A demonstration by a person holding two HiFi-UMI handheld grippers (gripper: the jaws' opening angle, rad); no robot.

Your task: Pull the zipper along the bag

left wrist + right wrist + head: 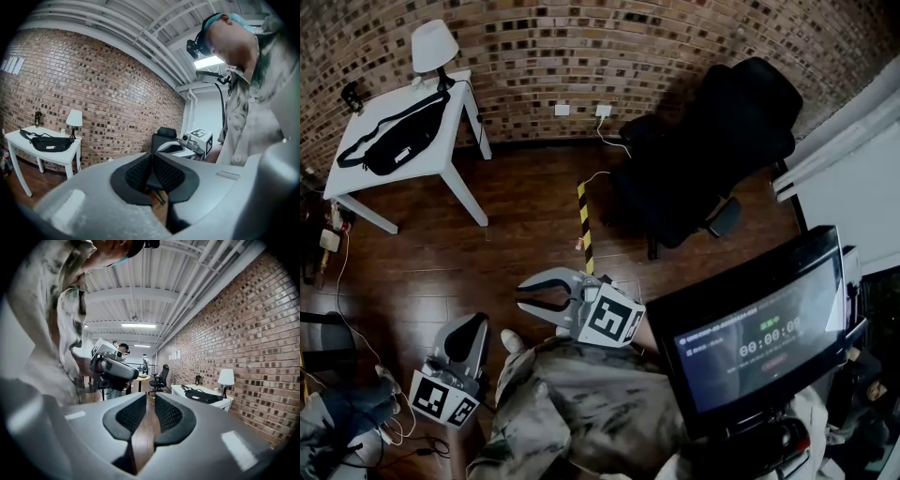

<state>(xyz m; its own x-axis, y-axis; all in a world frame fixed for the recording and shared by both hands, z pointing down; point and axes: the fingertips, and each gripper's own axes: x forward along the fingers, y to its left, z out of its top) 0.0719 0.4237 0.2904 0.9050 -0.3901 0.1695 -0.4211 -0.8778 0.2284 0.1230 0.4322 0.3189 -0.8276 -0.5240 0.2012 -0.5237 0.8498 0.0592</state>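
Hanging empty, left gripper (472, 326), right gripper (527, 297) are far from bag (398, 141).

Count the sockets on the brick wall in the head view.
2: the left socket and the right socket, side by side low on the brick wall; others may be hidden.

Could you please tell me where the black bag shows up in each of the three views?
Head view: the black bag lies on the white table, upper left.
Left gripper view: far left, mid-height, on the same table.
Right gripper view: right of centre, mid-height.
Shared landmark: the white lamp beside the bag.
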